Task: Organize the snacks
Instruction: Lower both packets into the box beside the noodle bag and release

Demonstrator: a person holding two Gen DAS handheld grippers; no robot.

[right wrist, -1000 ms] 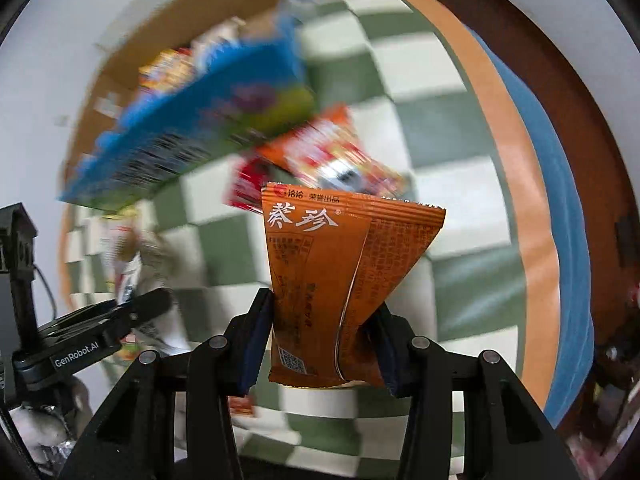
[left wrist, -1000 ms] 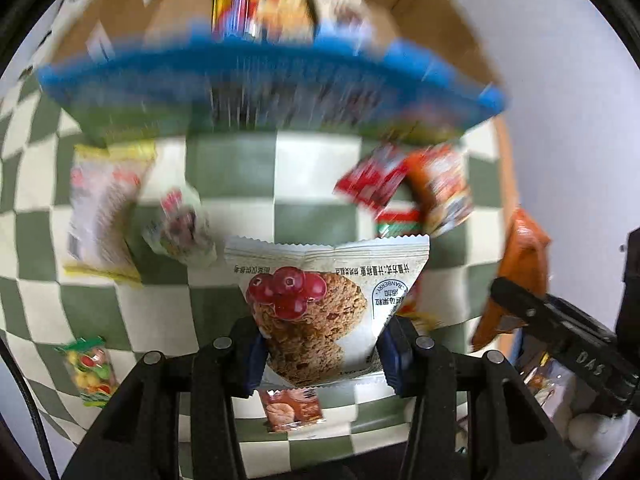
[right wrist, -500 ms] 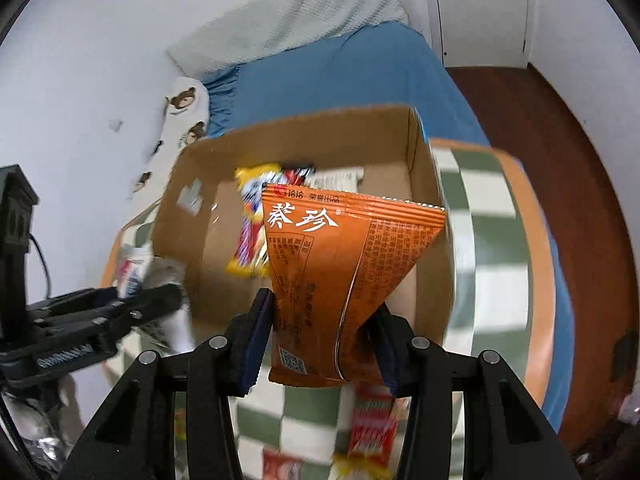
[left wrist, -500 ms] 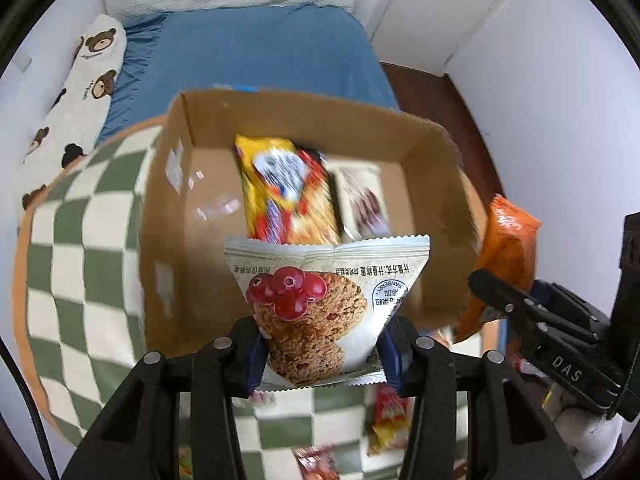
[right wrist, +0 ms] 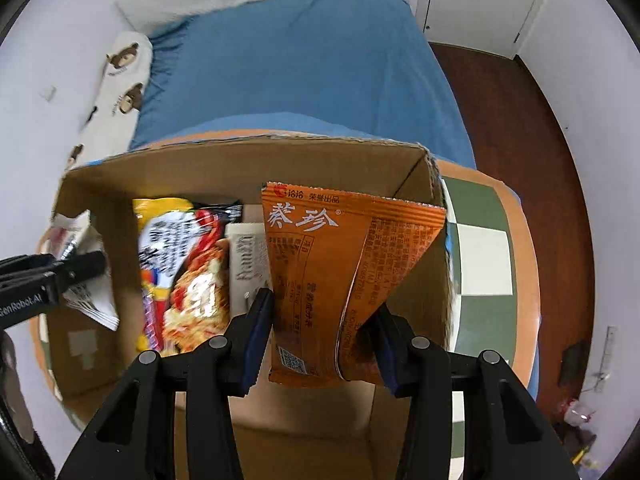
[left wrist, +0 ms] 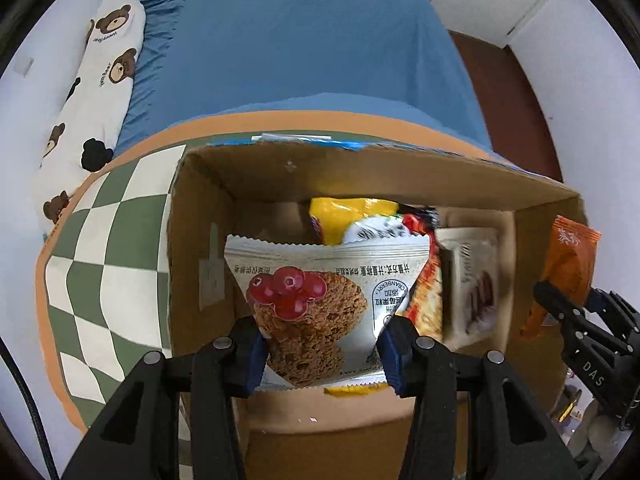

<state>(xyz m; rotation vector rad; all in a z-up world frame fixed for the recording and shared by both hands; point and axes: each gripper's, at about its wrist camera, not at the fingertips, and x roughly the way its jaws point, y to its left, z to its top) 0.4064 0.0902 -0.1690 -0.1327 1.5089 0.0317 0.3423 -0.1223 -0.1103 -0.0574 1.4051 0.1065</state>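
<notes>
The left gripper point(left wrist: 322, 350) pinches a silver foil cookie packet point(left wrist: 320, 300) between its blue-padded fingers point(left wrist: 254, 350); the packet shows a brown oat cookie topped with red cranberries, a round badge reading "CRANBERRY" and lines of Chinese print, all seen upside down. It hangs over the open brown cardboard box point(left wrist: 200, 240), just above the snacks lying inside.

The right gripper point(right wrist: 324, 344) clamps an orange foil snack packet point(right wrist: 332, 272) between its fingers point(right wrist: 258, 320); large white Chinese characters run across the packet's top beside a small red logo, with fine print, a table and a small square code printed lower down. This packet hangs over the right part of the same box, near its right wall. In the left wrist view the orange packet shows at the far right, past the box wall, above a black gripper body marked "DAS"; in the right wrist view the other gripper's black body reads "GenRobot.AI".

Inside the box lie a yellow and red noodle-style snack bag point(right wrist: 180, 272) with black writing too blurred to read, and a beige flat packet point(right wrist: 246, 264) beside it.

The box stands on a green and cream checkered cloth with an orange border point(left wrist: 108, 248). Beyond lie a blue bedspread point(left wrist: 304, 48) and a white bolster printed with brown bears point(left wrist: 96, 80), its small lettering unreadable
</notes>
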